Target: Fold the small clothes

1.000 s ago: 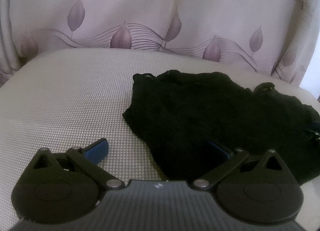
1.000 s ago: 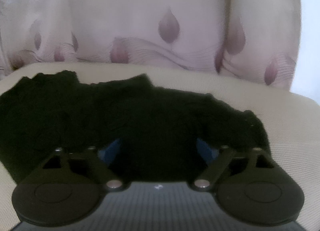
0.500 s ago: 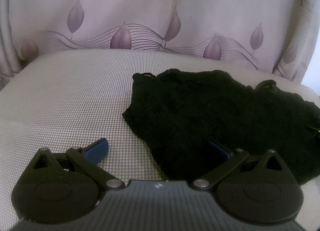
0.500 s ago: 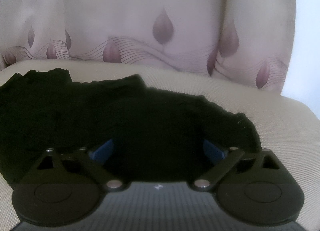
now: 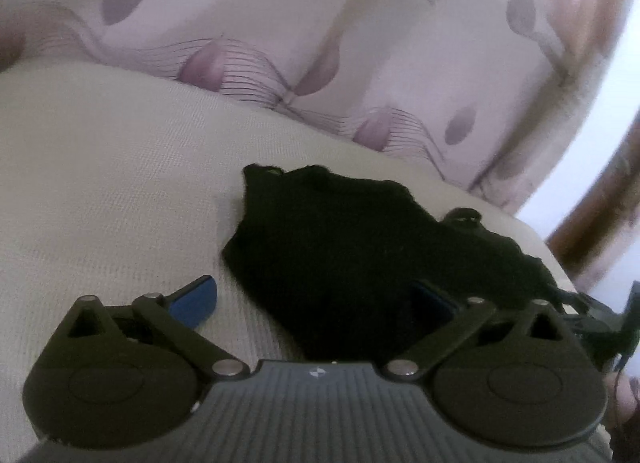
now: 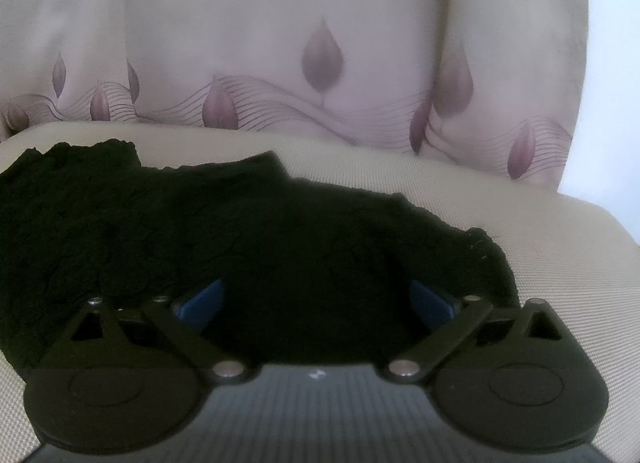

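A black garment point(image 5: 360, 255) lies spread and rumpled on a beige woven cushion point(image 5: 100, 191), with a pale curtain point(image 5: 280, 23) printed with mauve leaves hanging behind the cushion's far edge. No box, basket or other container shows in either view, and the garment lies directly on the cushion.

The left tongs point(image 5: 316, 299) are spread wide and grip nothing. Their left blue fingertip point(image 5: 196, 301) sits over bare cushion just beside the garment's left edge, while the other fingertip is over the black cloth. Whether either pad touches the surface cannot be told.

The right tongs point(image 6: 316, 299) are likewise wide open and empty, with both blue fingertips point(image 6: 200, 303) over the garment point(image 6: 240, 243) near its front edge. Contact with the cloth cannot be judged.

The left wrist view alone shows the garment's left edge with a wide stretch of bare cushion beyond it, a thin looped strap point(image 5: 462, 217) at the garment's far side, and dark hardware at the right border that is too blurred to identify. The right wrist view alone shows the garment's right end, its ragged far edge, bare cushion point(image 6: 560, 247) to the right of it, and printed lettering high on the curtain point(image 6: 360, 23).
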